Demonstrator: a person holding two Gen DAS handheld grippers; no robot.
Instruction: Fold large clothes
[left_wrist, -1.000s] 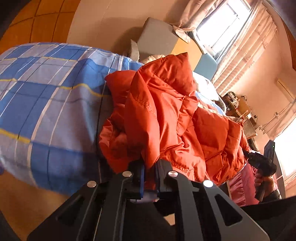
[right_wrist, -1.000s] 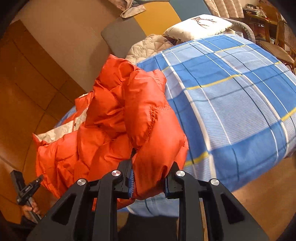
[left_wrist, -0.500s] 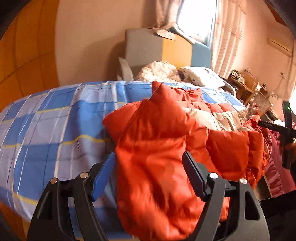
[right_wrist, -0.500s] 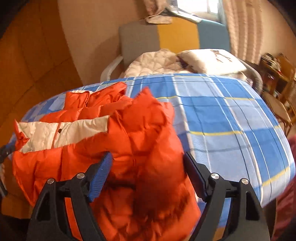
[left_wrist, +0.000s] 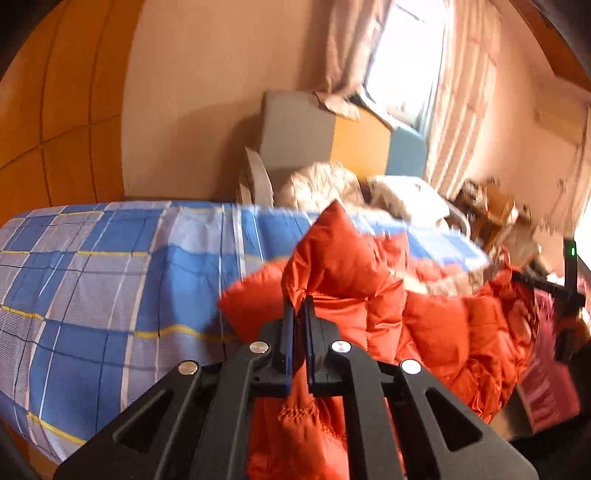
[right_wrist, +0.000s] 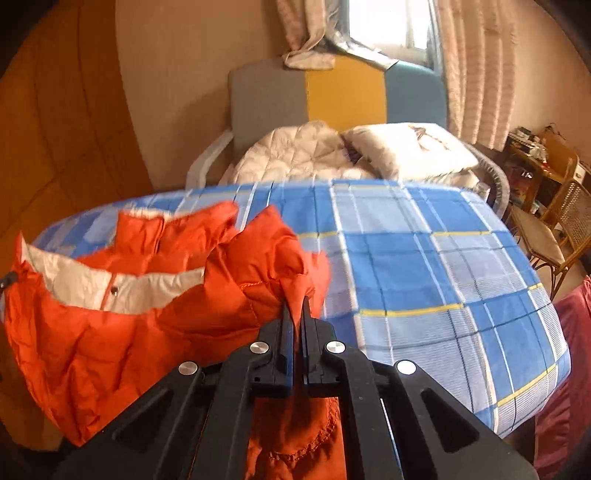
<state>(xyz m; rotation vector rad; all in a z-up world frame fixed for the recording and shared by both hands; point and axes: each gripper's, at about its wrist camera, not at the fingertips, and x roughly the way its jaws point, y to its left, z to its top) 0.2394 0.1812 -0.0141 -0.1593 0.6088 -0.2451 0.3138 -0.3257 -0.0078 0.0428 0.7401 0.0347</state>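
Observation:
An orange puffer jacket (left_wrist: 373, 295) with a cream lining lies crumpled on the near edge of a bed with a blue checked cover (left_wrist: 110, 277). My left gripper (left_wrist: 299, 301) is shut on a fold of the jacket, which bunches up above the pads and hangs below them. In the right wrist view the same jacket (right_wrist: 122, 325) spreads to the left, collar and cream lining (right_wrist: 110, 284) showing. My right gripper (right_wrist: 295, 301) is shut on another fold of the orange cloth. The other gripper (left_wrist: 569, 291) shows at the right edge of the left wrist view.
A quilted cream blanket (right_wrist: 295, 155) and a pillow (right_wrist: 410, 147) lie at the head of the bed (right_wrist: 424, 258), before a grey, yellow and blue headboard (right_wrist: 343, 96). A wicker chair (right_wrist: 554, 229) stands at the right. A wooden wall runs along the left.
Both grippers opened wide around the jacket half a second ago and have now shut on new folds. Both rose and levelled out, so the headboard and window show more.

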